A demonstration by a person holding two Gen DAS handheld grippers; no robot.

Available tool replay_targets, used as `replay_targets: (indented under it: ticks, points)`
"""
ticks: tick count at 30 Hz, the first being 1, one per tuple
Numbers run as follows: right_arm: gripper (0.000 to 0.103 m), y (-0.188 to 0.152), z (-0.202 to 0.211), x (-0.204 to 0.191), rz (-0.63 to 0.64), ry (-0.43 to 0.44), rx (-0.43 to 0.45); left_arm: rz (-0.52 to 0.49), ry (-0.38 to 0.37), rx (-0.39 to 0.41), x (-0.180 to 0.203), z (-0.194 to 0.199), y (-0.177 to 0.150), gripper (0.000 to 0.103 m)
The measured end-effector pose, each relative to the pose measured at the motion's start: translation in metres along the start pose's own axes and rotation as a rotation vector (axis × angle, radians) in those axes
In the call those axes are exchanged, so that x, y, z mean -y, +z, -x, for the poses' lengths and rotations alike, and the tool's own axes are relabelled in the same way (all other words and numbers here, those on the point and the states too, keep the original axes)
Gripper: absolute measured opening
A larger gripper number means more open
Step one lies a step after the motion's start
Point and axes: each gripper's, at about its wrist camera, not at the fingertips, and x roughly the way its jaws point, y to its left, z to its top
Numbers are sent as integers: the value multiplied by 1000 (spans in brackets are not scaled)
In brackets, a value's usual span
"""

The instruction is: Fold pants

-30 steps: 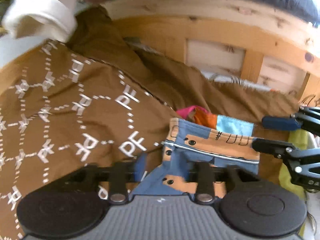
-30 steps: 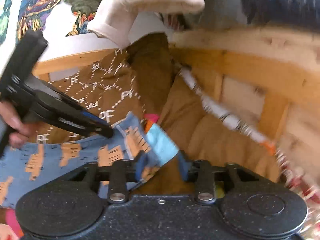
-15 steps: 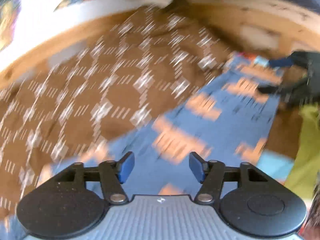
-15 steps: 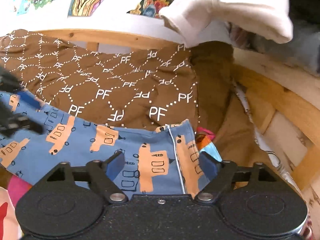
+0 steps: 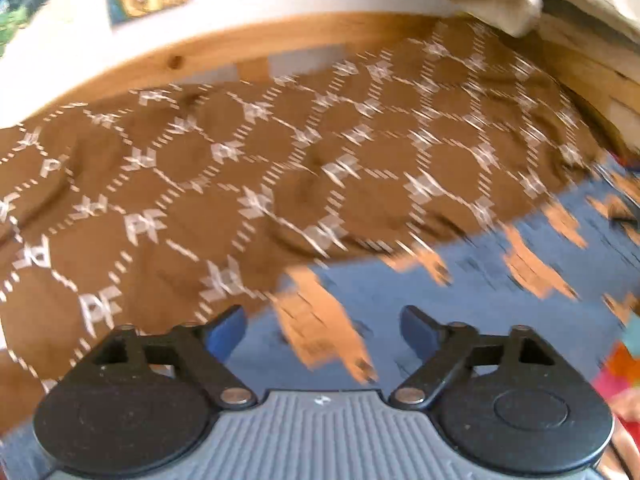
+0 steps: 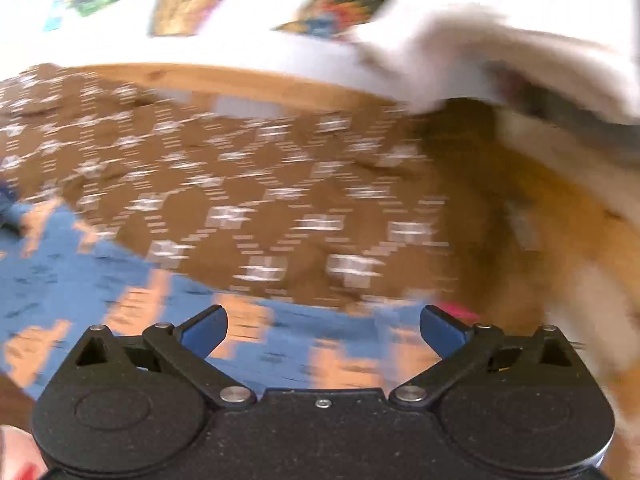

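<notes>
The pants (image 5: 460, 292) are blue with orange truck prints and lie stretched out on a brown blanket (image 5: 240, 184) with white "PF" marks. My left gripper (image 5: 322, 330) is open and empty just above one end of the pants. My right gripper (image 6: 322, 330) is open and empty above the other end of the pants (image 6: 120, 280). Both views are blurred by motion. The right gripper's tip shows at the far right edge of the left wrist view (image 5: 628, 216).
A wooden bed frame (image 5: 192, 52) runs behind the blanket, with a white wall and pictures above. A cream cloth (image 6: 500, 52) hangs over the frame at the right. Pink and orange fabric (image 5: 616, 364) lies beside the pants.
Both grippers have let go of the pants and opened wide. The pants now lie spread flat on the blanket. Both cameras have swung left and pulled back.
</notes>
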Motion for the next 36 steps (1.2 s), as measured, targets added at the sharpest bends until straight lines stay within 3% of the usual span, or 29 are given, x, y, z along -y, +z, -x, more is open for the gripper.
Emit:
replay_targets:
  ticks: [3, 6, 7, 9, 11, 12, 14, 19, 21, 22, 24, 26, 28, 32, 36]
  points:
    - [102, 6, -25, -35, 13, 161, -57, 0, -23, -37, -15, -24, 16, 94]
    - [102, 16, -42, -67, 92, 239, -67, 0, -16, -116, -28, -51, 25, 93]
    - [102, 18, -48, -73, 109, 252, -66, 11, -24, -133, -32, -58, 28, 86]
    - [102, 22, -59, -81, 135, 280, -78, 30, -77, -157, -36, -66, 27, 64]
    - [102, 22, -70, -83, 148, 267, -103, 50, -143, -175, -37, -70, 28, 33]
    - [102, 22, -76, -83, 151, 242, -113, 46, -158, -174, -35, -71, 29, 27]
    - [102, 20, -85, -77, 134, 191, -131, -1, -111, -148, -27, -69, 32, 9]
    - [102, 19, -92, -49, 20, 35, -133, -29, -21, -113, -15, -71, 35, 9]
    - [102, 17, -79, -46, 30, -6, -92, -56, 11, -110, -9, -77, 30, 11]
    - [102, 14, -76, -47, 46, -2, -83, -62, 38, -104, -6, -79, 28, 19]
    - [102, 5, -79, -51, 110, 11, -137, -48, 83, -92, -3, -74, 28, 42]
    - [102, 1, -75, -45, 95, -12, -141, -21, 132, -71, 0, -64, 30, 84]
    - [102, 3, -53, -37, 22, -60, -93, -28, 120, -34, 5, -50, 31, 98]
    - [102, -9, -3, -19, -118, -116, 7, -116, 92, 9, 36, -32, 32, 103]
    - [102, -28, 26, -3, -205, -157, -4, -141, -2, 11, 82, -32, 36, 103]
